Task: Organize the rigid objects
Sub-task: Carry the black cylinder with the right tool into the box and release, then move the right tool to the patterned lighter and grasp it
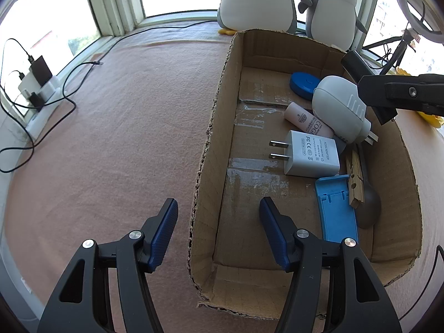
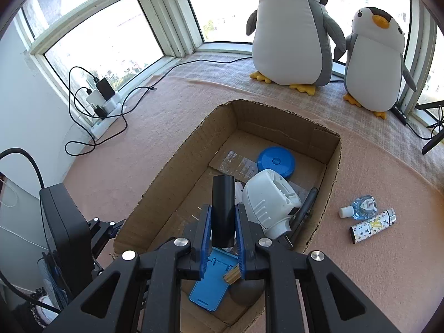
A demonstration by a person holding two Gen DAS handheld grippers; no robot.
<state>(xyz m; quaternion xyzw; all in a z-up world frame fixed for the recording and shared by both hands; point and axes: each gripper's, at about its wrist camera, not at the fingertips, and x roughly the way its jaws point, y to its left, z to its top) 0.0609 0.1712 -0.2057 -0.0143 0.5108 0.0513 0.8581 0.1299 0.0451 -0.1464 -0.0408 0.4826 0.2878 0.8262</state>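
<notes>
Over the cardboard box [image 2: 331, 149], right gripper [image 2: 223, 231] clamps black cylinder [image 2: 223, 208]; left gripper [image 1: 219, 233] gapes empty.

Grey spoon [image 1: 367, 202] partly under clothespin [image 1: 355, 179]; taller penguin's [image 1: 258, 0] head beyond the frame's top edge.

Black cylinder [image 2: 223, 211], blue disc [image 2: 276, 161], monogram-patterned lighter [image 2: 373, 225].
</notes>
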